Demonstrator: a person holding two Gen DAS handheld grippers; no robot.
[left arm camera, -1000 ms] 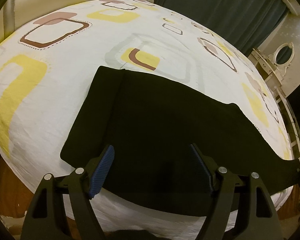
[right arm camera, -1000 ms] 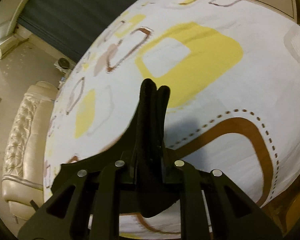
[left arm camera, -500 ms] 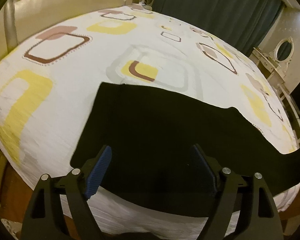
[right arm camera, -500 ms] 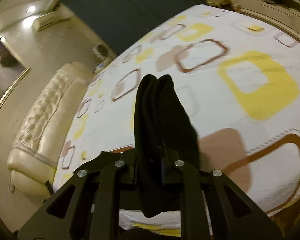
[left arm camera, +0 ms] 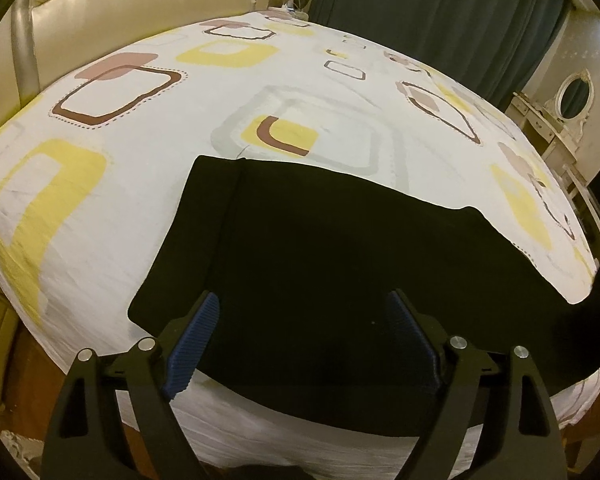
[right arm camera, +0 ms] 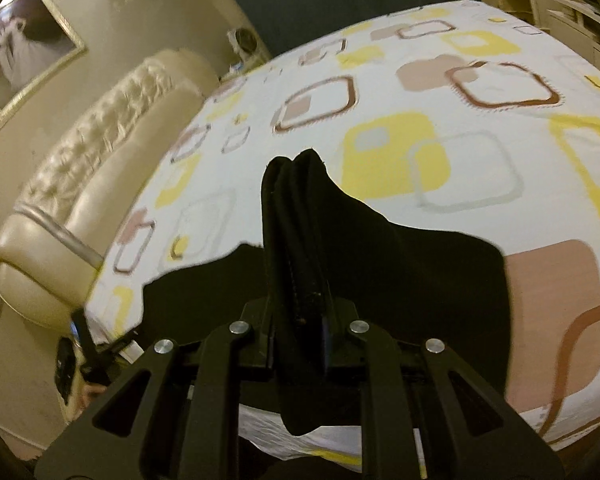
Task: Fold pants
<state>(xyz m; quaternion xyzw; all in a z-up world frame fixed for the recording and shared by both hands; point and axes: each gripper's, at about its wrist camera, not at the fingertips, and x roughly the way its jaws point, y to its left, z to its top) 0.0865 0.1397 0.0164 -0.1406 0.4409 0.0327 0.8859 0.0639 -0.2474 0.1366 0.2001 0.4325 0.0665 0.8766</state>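
Black pants (left arm camera: 320,240) lie flat on the patterned bed sheet (left arm camera: 140,184), waistband end at the left, legs running to the right. My left gripper (left arm camera: 302,320) is open and empty, hovering over the near edge of the pants. My right gripper (right arm camera: 298,264) is shut on the bunched leg end of the pants (right arm camera: 292,200) and holds it raised above the bed; the lifted cloth also shows at the right edge of the left wrist view (left arm camera: 596,312). The rest of the pants spreads below it (right arm camera: 420,272).
A cream tufted headboard (right arm camera: 92,184) stands at the bed's far side. Dark curtains (left arm camera: 440,16) hang behind the bed. A white dressing table with an oval mirror (left arm camera: 572,96) stands at the right. The bed's near edge (left arm camera: 228,432) drops to a wooden floor.
My right gripper has lifted the leg end and swung it left over the bed toward the waistband. My left gripper has pulled back slightly and stays open.
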